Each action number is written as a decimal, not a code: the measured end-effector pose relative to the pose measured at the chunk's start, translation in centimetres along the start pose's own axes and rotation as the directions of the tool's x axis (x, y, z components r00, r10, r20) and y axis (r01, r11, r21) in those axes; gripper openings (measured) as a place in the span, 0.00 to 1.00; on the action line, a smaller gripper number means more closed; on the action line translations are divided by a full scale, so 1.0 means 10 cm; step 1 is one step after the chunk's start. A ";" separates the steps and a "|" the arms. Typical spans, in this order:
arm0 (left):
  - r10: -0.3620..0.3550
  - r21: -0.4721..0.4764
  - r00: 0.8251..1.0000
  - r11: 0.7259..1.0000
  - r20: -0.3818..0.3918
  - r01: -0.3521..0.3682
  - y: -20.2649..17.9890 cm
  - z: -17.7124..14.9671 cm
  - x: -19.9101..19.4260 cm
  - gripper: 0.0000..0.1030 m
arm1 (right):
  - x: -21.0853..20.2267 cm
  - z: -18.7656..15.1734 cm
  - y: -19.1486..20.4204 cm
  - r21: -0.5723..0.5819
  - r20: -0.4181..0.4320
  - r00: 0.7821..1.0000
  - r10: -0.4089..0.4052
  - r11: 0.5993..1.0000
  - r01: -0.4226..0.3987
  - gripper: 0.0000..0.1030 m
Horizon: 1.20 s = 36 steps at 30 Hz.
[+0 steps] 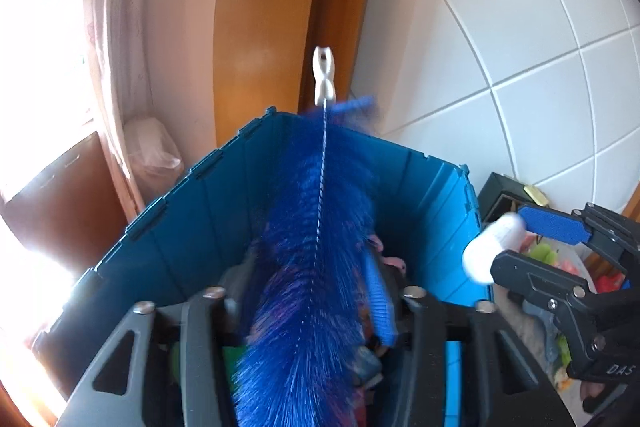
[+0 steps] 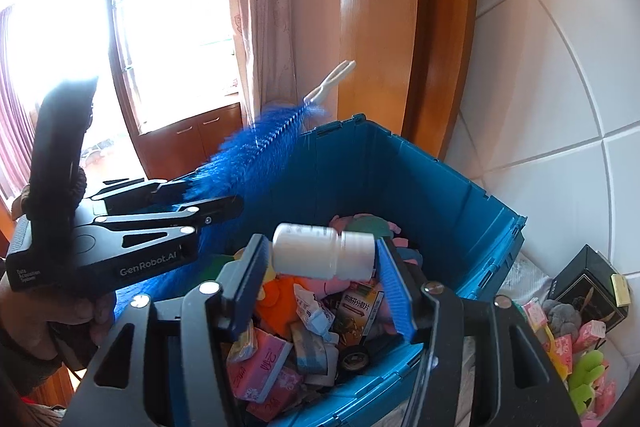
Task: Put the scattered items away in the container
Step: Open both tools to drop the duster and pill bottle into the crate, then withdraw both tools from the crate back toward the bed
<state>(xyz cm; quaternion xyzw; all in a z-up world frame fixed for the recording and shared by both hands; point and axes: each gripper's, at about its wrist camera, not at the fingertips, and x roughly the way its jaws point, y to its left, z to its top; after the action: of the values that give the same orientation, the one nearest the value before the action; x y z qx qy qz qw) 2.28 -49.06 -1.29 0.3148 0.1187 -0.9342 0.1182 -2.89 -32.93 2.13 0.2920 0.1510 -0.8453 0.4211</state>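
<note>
Both my grippers are over the blue crate [image 2: 420, 187], which is already stuffed with packets and toys.

Left gripper [image 1: 312, 311]: jaws apart, blue bottle brush [image 1: 316, 247] between them with clearance on the right pad; left side hidden by bristles. Its white handle [image 1: 323, 77] pokes past the crate's far rim.

Right gripper [image 2: 320, 275]: jaws spread, white bottle [image 2: 324, 251] lying sideways between the pads, blurred, and the right pad looks clear of it.

More toys and packets [image 2: 576, 347] sit outside the crate on the right, beside a dark box [image 2: 588, 287].

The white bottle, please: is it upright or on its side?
On its side: the bottle lies level between the right claw's pads, cap pointing right.
</note>
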 end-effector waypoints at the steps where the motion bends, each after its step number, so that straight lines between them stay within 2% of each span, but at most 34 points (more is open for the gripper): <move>1: 0.001 -0.001 1.000 1.000 0.012 -0.001 0.01 0.00 -0.01 0.72 | 0.00 0.00 0.00 -0.003 0.002 1.000 -0.004 1.000 0.004 0.66; 20: -0.001 0.029 1.000 1.000 0.020 0.000 -0.14 -0.07 -0.12 0.72 | -0.27 -0.16 -0.02 0.013 0.015 1.000 -0.017 1.000 0.017 0.67; 36: -0.013 0.113 0.999 0.994 0.032 0.010 -0.72 -0.13 -0.31 0.72 | -0.75 -0.47 -0.32 0.082 0.053 0.997 -0.060 0.995 0.056 0.67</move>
<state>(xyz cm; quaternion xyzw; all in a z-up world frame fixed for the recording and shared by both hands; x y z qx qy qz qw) 3.32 -41.37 0.68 0.3052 0.0657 -0.9451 0.0968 -0.19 -23.98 3.09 0.2809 0.1134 -0.8703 0.3883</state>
